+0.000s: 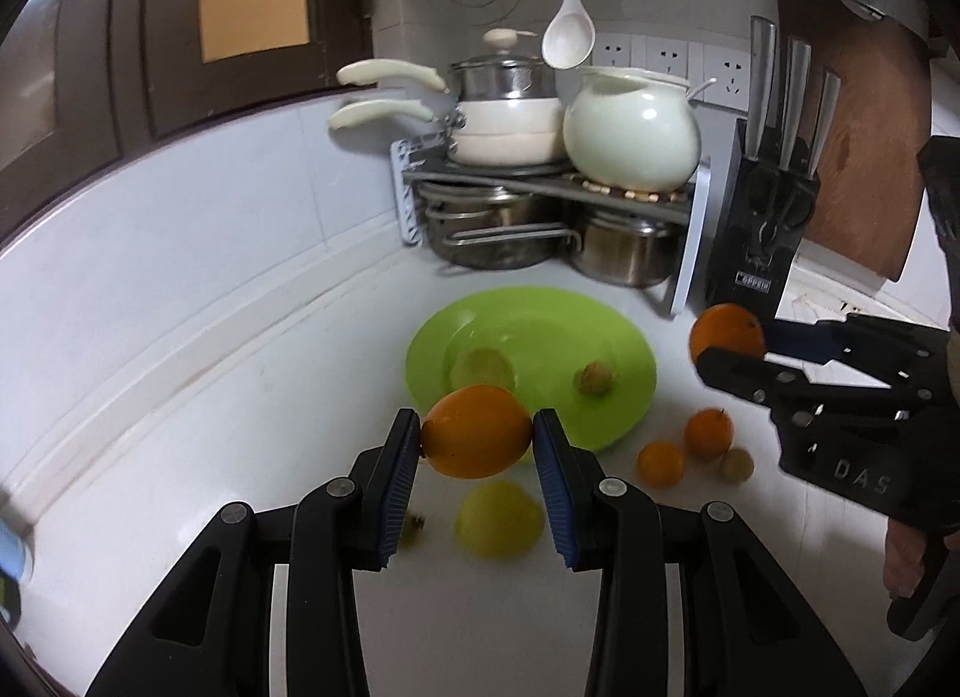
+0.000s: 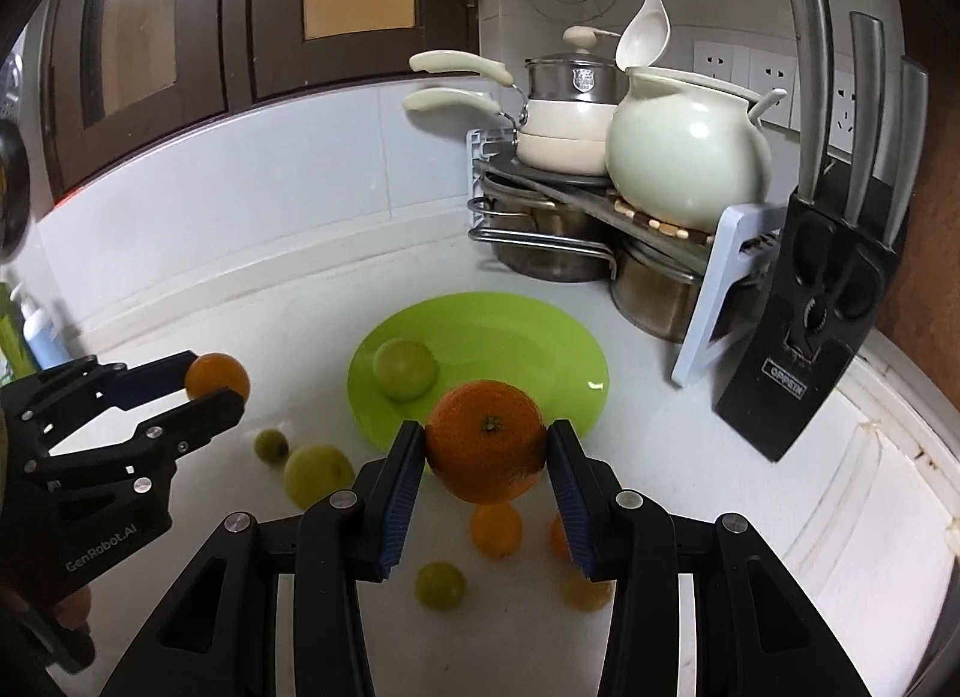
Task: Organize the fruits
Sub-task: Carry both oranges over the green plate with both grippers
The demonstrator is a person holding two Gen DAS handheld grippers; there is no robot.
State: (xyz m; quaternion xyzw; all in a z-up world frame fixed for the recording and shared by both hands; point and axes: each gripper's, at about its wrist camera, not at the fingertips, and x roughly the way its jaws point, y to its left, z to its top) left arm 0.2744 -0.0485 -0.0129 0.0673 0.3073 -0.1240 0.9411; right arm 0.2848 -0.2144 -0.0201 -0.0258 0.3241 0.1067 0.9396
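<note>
Both hands full right now. Taking the green plate (image 1: 612,415) as my landmark and going left to right: my left gripper (image 1: 477,439) is clamped on an orange (image 1: 477,439), pads pressing its two sides, and it hangs over the near-left rim of the plate, off the desk (image 1: 180,397). The plate itself has a green fruit (image 2: 405,368) on its left half and a smaller greenish one (image 1: 595,378) more toward the middle, otherwise it's mostly bare.

My right gripper (image 2: 487,448) is closed on a second orange (image 2: 487,448), stem end facing the camera, hovering over the near-right edge of the plate.

Still loose on the desk, all on the near side of the plate: a yellow-green fruit (image 1: 499,519) under the left gripper, and two small oranges (image 1: 660,463) plus a little green one (image 1: 737,464) off to the near right.

The bit that matters: the plate lies straight ahead of and below both grippers, so I'd guess each orange just needs a short push forward and down. Oranges are round, so no long axis to worry about. Neither hand looks clearly nearer, so I'd stagger the drops to keep the grippers from bumping over the plate.
</note>
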